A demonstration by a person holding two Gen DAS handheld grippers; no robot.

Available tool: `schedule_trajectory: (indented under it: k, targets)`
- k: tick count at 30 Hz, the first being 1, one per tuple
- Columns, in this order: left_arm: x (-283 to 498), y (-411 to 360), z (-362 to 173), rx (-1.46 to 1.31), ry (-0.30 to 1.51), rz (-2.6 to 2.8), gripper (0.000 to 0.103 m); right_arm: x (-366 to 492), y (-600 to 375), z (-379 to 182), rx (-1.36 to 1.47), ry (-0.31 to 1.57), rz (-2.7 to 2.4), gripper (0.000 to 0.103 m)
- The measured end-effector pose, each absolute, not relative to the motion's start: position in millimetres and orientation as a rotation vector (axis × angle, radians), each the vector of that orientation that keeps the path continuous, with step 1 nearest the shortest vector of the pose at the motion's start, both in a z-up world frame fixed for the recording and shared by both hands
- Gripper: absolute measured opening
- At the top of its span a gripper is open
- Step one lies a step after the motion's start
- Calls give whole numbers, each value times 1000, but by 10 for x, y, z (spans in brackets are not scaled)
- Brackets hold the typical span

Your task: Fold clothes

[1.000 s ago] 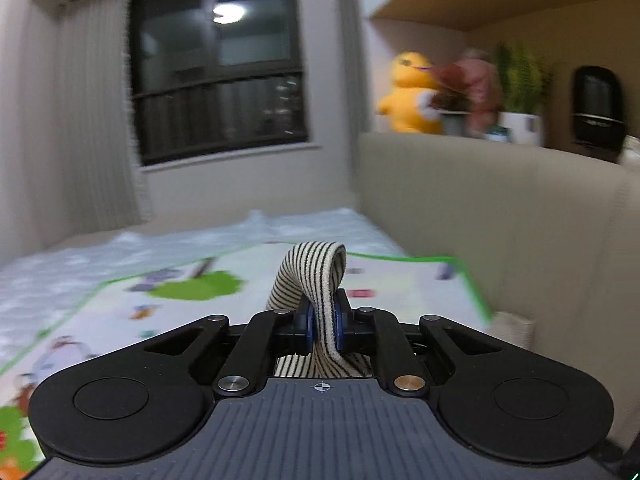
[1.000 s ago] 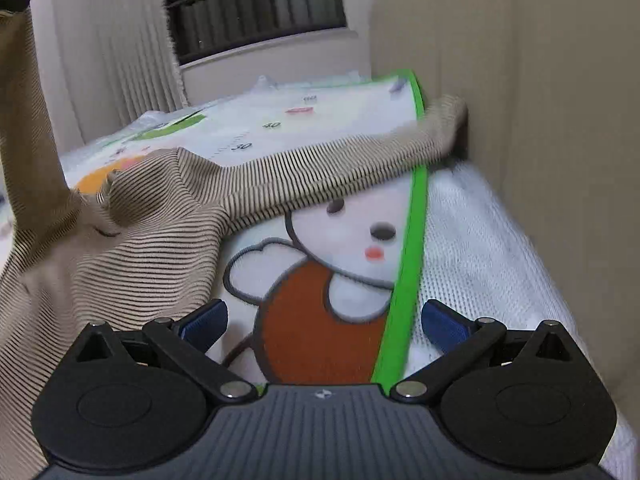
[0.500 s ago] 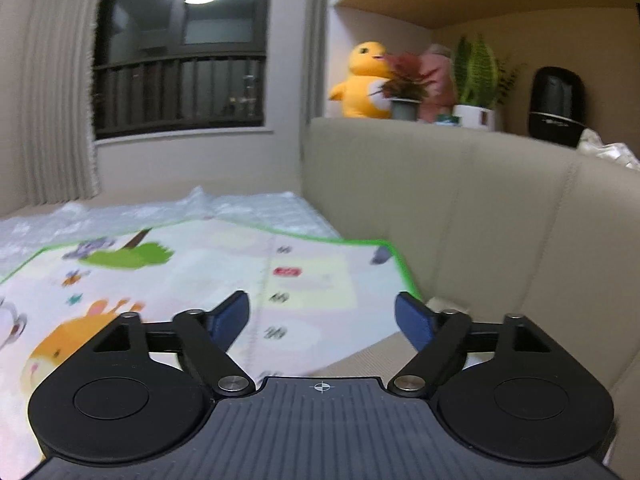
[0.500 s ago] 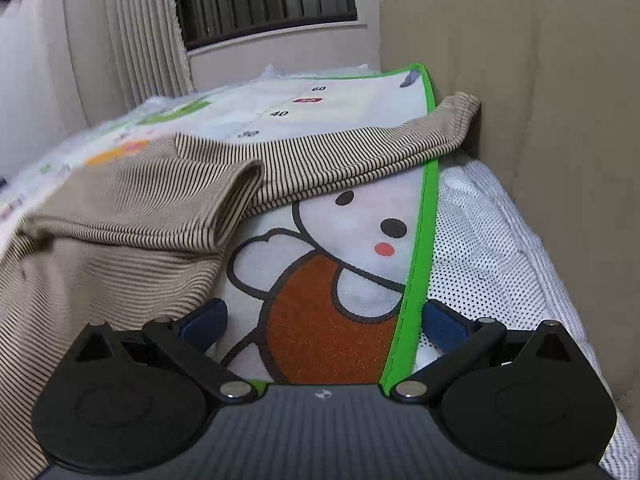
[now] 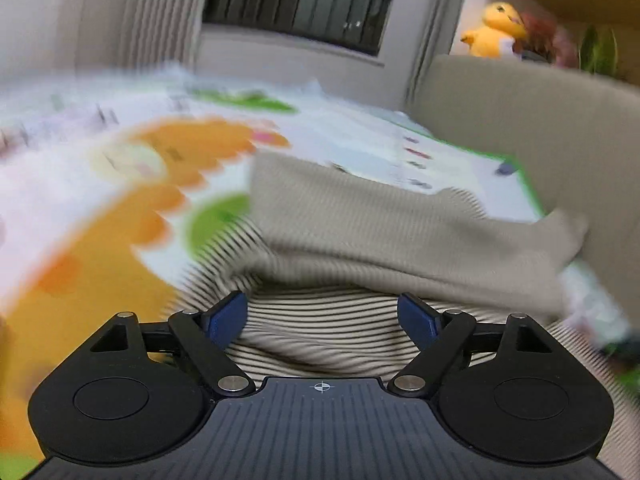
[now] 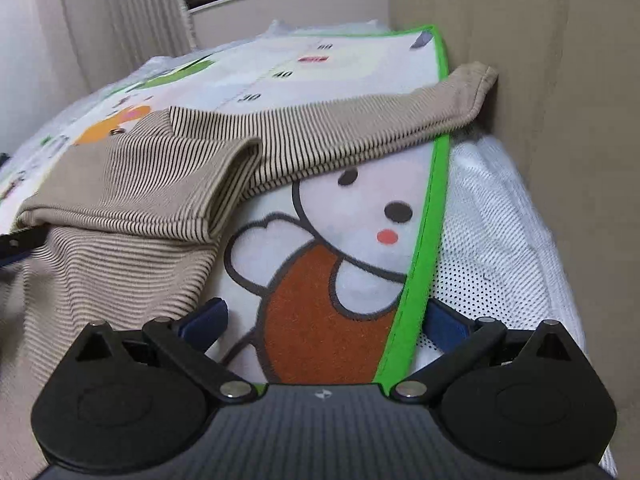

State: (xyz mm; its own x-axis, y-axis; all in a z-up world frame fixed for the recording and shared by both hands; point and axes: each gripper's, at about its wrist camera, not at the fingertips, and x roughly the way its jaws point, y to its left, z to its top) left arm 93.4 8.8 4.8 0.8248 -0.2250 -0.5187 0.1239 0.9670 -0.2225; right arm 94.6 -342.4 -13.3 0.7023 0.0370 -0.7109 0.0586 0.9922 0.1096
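A beige garment with thin dark stripes [image 6: 160,184] lies on a cartoon play mat [image 6: 320,280]. One sleeve is folded over the body; the other sleeve [image 6: 400,120] stretches right to the sofa side. My left gripper [image 5: 322,318] is open and empty, low over the striped garment [image 5: 360,232]; that view is blurred by motion. My right gripper [image 6: 324,316] is open and empty above the mat's bear picture, just right of the garment's edge.
A beige sofa side [image 6: 560,120] walls off the right. White mesh bedding [image 6: 492,240] lies beyond the mat's green border [image 6: 432,200]. Window and curtains [image 6: 120,20] stand at the far end. A yellow plush toy [image 5: 496,28] and plants sit on a ledge.
My left gripper let go of the striped sleeve, opened, then swung down low over the garment. The sleeve now lies folded on the body. My right gripper stayed open, almost still.
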Motion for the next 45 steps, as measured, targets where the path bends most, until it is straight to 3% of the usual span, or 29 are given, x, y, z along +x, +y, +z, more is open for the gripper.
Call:
schedule_trajectory:
  k: [7, 9, 11, 15, 18, 21, 26, 28, 32, 39, 43, 45]
  targets:
    - [704, 394, 90, -124, 544, -122, 90, 1030, -2989, 375, 211, 527, -18, 101]
    - [554, 421, 116, -81, 516, -64, 99, 1080, -2881, 584, 164, 490, 7, 75]
    - [540, 453, 174, -100, 540, -64, 100, 1069, -2802, 794, 97, 463, 53, 60]
    - [789, 503, 362, -242, 635, -202, 100, 917, -2759, 992, -56, 450, 39, 52]
    - [1003, 418, 489, -300, 569, -254, 101, 1013, -2645, 925, -129, 462, 27, 43]
    - [1213, 297, 509, -320, 510, -349, 101, 1424, -2358, 765, -124, 537, 128, 43]
    - [1546, 261, 229, -440, 587, -437, 101, 2286, -1685, 321, -284, 605, 171, 47]
    - [1586, 276, 108, -431, 586, -408, 101, 2471, -1567, 102, -325, 661, 160, 33]
    - [1594, 324, 52, -409, 539, -337, 101, 2359, -1724, -133, -537, 638, 40, 34]
    - [1657, 642, -30, -511, 567, -249, 103, 2203, -2373, 164, -300, 636, -132, 42]
    - [1604, 658, 13, -496, 538, -243, 103, 1762, -3045, 514, -41, 564, -281, 41]
    - [1615, 690, 13, -512, 536, -245, 103, 1624, -3467, 544, 57, 560, -376, 34]
